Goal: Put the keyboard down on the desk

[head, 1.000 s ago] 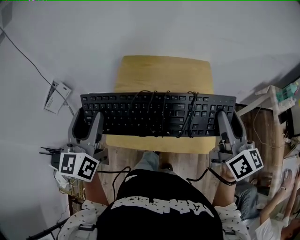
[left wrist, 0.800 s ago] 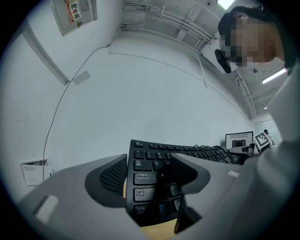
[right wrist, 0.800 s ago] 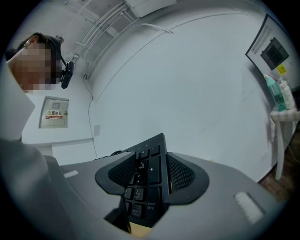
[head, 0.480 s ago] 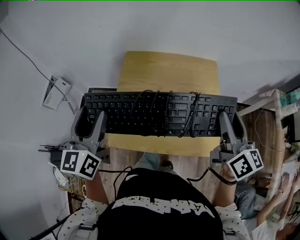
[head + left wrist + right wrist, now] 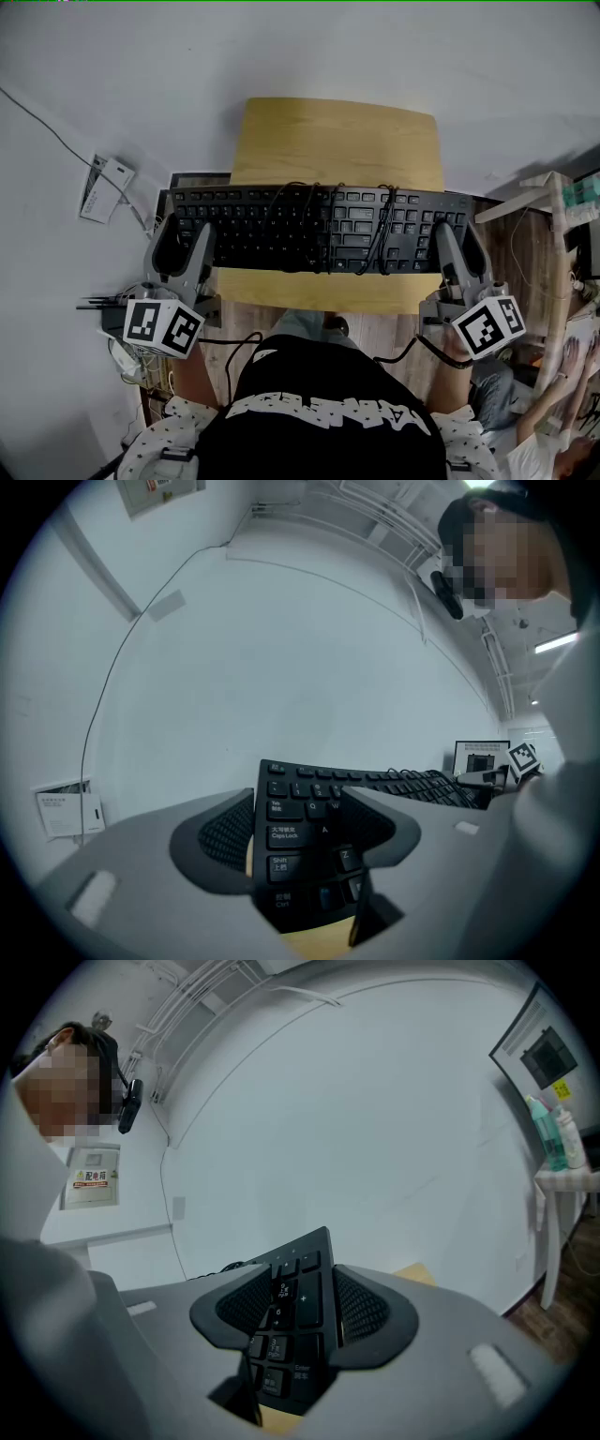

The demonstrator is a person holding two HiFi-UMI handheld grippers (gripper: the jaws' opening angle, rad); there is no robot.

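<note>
1. Under the keyboard (image 5: 281,234) lies the small wooden counter (image 5: 333,131). The keyboard crosses its near half and overhangs it at both ends.
2. Level and keys up, the keyboard is gripped at both ends, so I judge the putting-down unfinished. At the least, letting go remains. No view settles whether its underside already touches the wood.
3. Left tongs (image 5: 185,232) are clamped on the keyboard's left end by the Shift keys. Right tongs (image 5: 457,234) are clamped on its number-pad end.
4. A thin cable (image 5: 380,239) is draped over the keyboard's keys.
</note>
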